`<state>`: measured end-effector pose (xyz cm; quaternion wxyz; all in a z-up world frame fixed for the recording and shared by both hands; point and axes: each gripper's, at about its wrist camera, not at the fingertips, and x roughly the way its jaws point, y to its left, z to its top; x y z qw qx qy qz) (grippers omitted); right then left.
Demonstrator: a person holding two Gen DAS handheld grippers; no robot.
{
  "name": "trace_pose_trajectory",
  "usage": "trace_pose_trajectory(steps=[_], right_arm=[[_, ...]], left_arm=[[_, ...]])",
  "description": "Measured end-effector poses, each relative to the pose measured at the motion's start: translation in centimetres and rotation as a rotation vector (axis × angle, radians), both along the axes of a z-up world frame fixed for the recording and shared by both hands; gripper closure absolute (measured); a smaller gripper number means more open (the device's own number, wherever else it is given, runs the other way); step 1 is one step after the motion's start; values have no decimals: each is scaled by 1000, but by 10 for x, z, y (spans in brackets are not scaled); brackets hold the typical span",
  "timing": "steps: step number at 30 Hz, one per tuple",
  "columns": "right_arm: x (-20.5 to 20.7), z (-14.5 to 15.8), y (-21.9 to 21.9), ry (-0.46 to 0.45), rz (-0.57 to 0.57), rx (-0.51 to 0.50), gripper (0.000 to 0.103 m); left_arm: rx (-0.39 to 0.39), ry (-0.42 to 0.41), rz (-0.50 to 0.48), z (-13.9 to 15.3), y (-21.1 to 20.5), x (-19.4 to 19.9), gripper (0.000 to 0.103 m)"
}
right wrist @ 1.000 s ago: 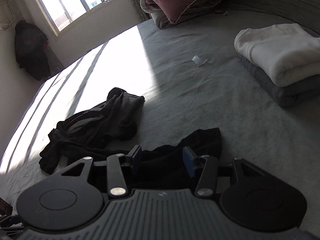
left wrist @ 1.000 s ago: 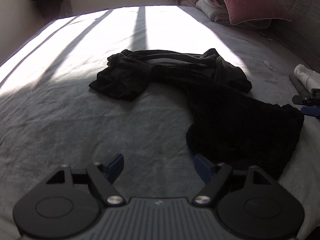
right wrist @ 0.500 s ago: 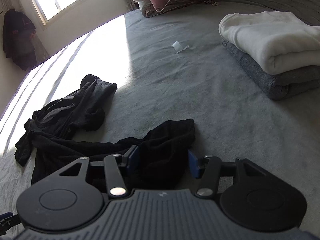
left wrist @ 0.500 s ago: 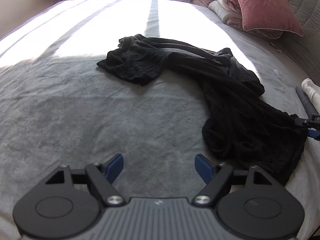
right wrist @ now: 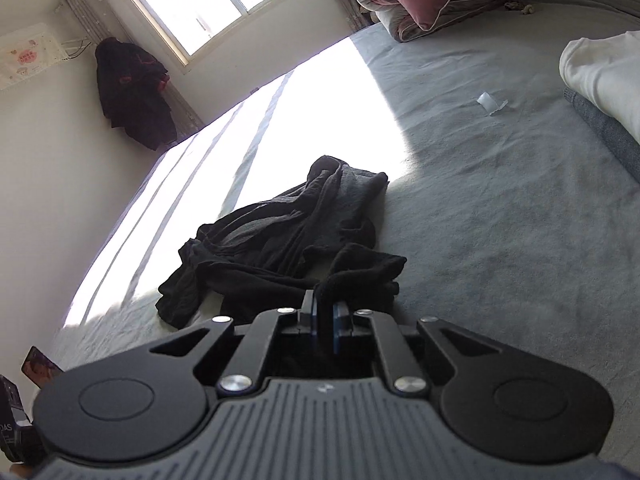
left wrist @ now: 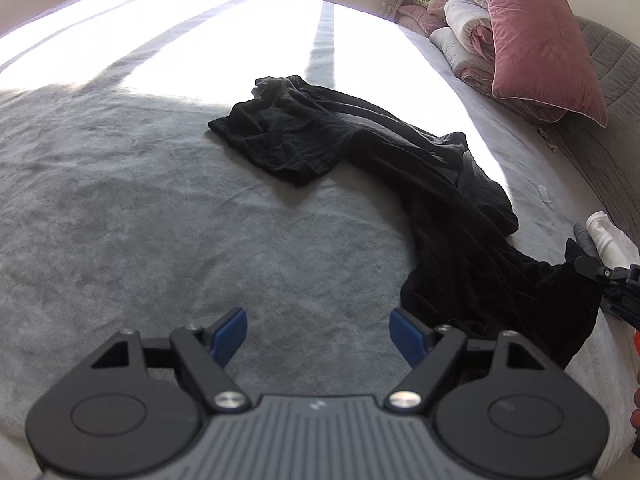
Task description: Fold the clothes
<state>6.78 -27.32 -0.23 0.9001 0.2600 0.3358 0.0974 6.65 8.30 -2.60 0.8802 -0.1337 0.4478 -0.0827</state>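
Note:
A crumpled black garment [left wrist: 400,184] lies across the grey bed [left wrist: 160,220], stretching from the sunlit middle to the near right edge. My left gripper [left wrist: 318,334] is open and empty, hovering over bare bedding just left of the garment's near end. My right gripper [right wrist: 324,312] is shut on a corner of the black garment [right wrist: 288,248] and lifts it a little off the bed. The right gripper also shows at the right edge of the left wrist view [left wrist: 612,280].
A folded white and grey clothes stack [right wrist: 600,92] sits at the right. A pink pillow [left wrist: 540,40] and rolled bedding lie at the head of the bed. A small white scrap [right wrist: 490,102] lies on the blanket. Dark clothes [right wrist: 132,100] hang on the wall by the window.
My right gripper has closed on the garment's near corner and raised it. My left gripper stayed open and shifted left, with the garment now further to its right.

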Motion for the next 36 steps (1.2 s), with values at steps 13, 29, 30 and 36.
trace_pose_trajectory(steps=[13, 29, 30, 36], right_arm=[[-30, 26, 105, -80, 449, 94, 94], [-57, -14, 193, 29, 827, 50, 94], [-60, -16, 196, 36, 842, 48, 94], [-69, -26, 210, 66, 879, -4, 85]], left_arm=[[-84, 0, 10, 5, 21, -5, 24], [-169, 29, -17, 1, 26, -2, 26], [-153, 29, -16, 0, 25, -2, 26], [-48, 39, -3, -5, 24, -1, 31]])
